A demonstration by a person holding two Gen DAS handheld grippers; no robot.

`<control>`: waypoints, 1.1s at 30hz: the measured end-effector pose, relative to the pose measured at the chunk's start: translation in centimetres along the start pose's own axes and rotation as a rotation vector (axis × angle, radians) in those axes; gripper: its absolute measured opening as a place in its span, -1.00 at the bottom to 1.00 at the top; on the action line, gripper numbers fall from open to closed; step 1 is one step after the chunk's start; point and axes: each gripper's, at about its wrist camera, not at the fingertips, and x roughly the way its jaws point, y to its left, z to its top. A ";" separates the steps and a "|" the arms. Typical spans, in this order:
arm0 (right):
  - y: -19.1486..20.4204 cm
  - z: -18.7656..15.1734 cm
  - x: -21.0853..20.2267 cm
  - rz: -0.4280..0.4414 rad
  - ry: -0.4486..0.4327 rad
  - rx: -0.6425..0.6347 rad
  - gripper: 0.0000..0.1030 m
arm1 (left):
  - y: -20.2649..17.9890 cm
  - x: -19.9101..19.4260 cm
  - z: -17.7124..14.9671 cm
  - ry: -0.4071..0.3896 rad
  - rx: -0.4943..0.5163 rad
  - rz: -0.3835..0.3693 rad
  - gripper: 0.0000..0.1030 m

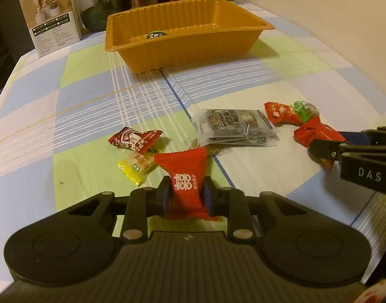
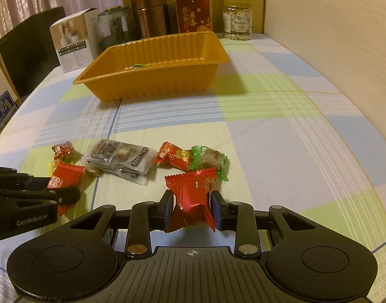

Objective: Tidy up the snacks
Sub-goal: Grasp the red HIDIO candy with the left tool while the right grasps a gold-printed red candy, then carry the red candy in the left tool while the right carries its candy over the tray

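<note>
Pinching a red matte candy packet [image 1: 186, 181], the left gripper [image 1: 186, 192] is hovering over the counter [image 1: 87, 116]; the right gripper [image 2: 191, 202] is clamping a red foil candy [image 2: 193, 197]. An orange tray [image 1: 183, 38] is sitting at twelve o'clock.

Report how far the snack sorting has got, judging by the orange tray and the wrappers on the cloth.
Barely started: the ribbed orange plastic tray holds only one small round item. In hand: the left gripper clamps a red candy packet with white characters; the right gripper clamps a crinkled red foil candy. Left on the checked tablecloth: grey clear-wrapped packets and several small candies.
</note>
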 end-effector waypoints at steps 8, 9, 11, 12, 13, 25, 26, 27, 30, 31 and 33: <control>0.2 -0.2 -0.5 -0.002 -0.011 -0.019 -0.45 | 0.2 -1.3 -0.7 -0.013 -0.053 -0.006 -0.56; 0.3 -0.2 -0.7 -0.003 -0.015 -0.020 -0.45 | 0.1 -1.6 -0.7 -0.015 -0.061 -0.009 -0.56; 0.3 -0.1 -1.1 -0.001 -0.021 -0.021 -0.45 | 0.0 -2.1 -0.9 -0.019 -0.068 -0.009 -0.56; 0.3 -0.1 -1.4 -0.001 -0.025 -0.021 -0.45 | -0.1 -2.4 -1.0 -0.021 -0.072 -0.010 -0.56; 0.4 -0.1 -1.7 -0.001 -0.030 -0.020 -0.45 | -0.1 -2.7 -1.1 -0.023 -0.077 -0.012 -0.56; 1.1 0.3 -6.3 0.028 -0.078 -0.009 -0.45 | -0.8 -8.0 -1.9 -0.062 -0.167 -0.016 -0.56; 1.2 0.3 -6.6 0.030 -0.083 -0.009 -0.45 | -0.9 -8.4 -1.9 -0.065 -0.173 -0.015 -0.56; 1.2 0.4 -7.0 0.032 -0.087 -0.008 -0.45 | -0.9 -8.8 -1.9 -0.070 -0.175 -0.013 -0.56; 1.5 0.5 -8.0 0.040 -0.101 -0.008 -0.45 | -1.2 -9.8 -2.0 -0.081 -0.178 -0.008 -0.56; 1.5 0.5 -8.3 0.042 -0.106 -0.009 -0.45 | -1.3 -10.2 -2.0 -0.086 -0.181 -0.009 -0.56; 1.7 0.6 -8.9 0.047 -0.113 -0.009 -0.45 | -1.4 -10.7 -2.0 -0.093 -0.184 -0.009 -0.56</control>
